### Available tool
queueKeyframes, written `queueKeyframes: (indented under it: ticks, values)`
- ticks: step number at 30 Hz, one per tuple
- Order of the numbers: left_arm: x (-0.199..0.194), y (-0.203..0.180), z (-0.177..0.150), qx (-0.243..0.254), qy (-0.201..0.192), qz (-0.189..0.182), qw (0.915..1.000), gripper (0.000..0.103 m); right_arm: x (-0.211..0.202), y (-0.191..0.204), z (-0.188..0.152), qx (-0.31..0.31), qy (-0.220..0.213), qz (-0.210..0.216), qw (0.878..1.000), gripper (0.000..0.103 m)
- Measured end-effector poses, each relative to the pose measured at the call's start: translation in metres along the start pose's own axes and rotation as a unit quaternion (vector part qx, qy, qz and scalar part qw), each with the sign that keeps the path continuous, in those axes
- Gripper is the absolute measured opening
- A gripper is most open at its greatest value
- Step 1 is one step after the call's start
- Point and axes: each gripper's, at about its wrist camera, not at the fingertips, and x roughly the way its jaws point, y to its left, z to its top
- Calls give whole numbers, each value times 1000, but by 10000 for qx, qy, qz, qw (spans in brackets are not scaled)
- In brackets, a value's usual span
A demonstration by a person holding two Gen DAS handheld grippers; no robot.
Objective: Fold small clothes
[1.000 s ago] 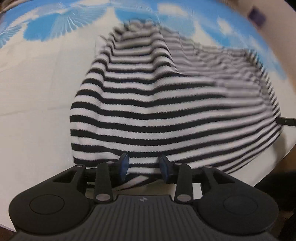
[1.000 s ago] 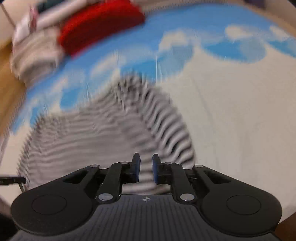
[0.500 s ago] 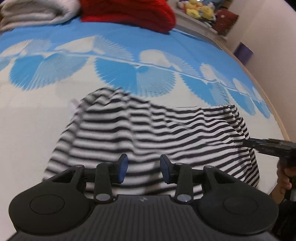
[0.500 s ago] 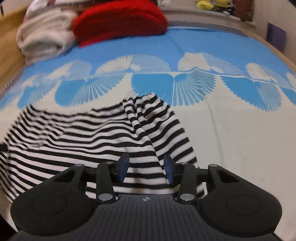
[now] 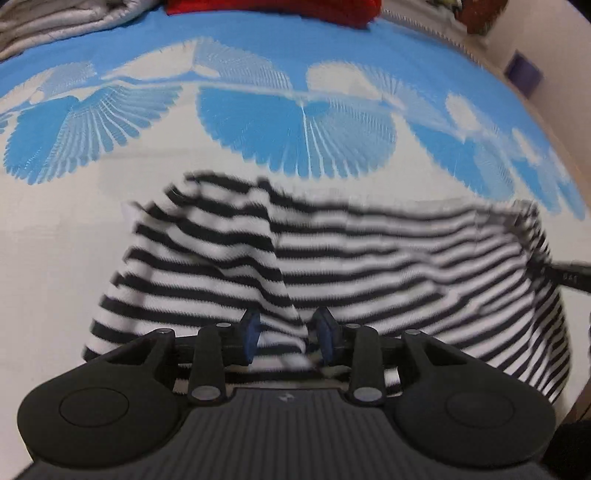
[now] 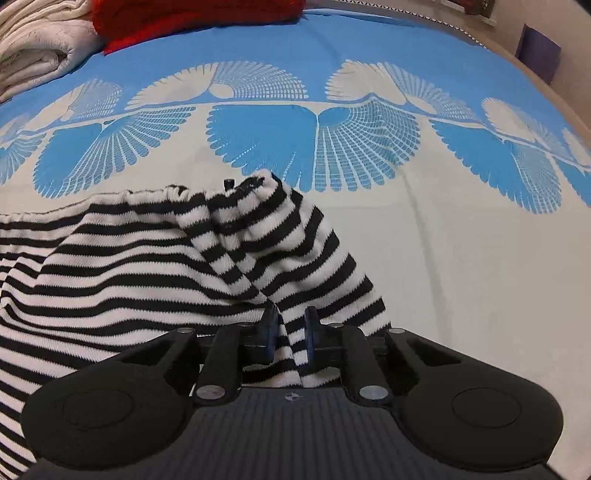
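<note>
Grippers (image 5: pixel 286 334) (image 6: pixel 290 334) angled down on striped garment (image 6: pixel 129 273)

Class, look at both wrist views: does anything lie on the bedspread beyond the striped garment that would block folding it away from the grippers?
Nothing visible does. Beyond the striped garment the bedspread is bare; the red blanket and white blanket lie at its far edge.

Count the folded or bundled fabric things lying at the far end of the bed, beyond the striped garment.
2. A red bundle lies at the far edge, and a pale folded blanket sits just left of it, touching it. Both run past the frame, so more may lie hidden beyond.
</note>
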Motion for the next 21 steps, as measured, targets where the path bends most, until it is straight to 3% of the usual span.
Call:
queueKeyframes:
  ticks: [4,7,10,15,21]
  values:
    - [-18,19,14,-301,-510,112,9982,38,-16,-9,13,377,-379,180,9984,14]
    - [-4,36,21,-531,-370,407,9971,39,-17,-11,22,379,-693,120,9968,15]
    - [13,47,25,-695,-312,421,9962,40,-2,-16,27,448,-583,-20,9973,15]
    - [25,45,30,-508,-449,543,9962,45,21,-24,32,758,-443,-328,9956,15]
    - [-7,43,28,-472,-499,338,9971,46,21,-18,32,636,-473,-438,9959,15]
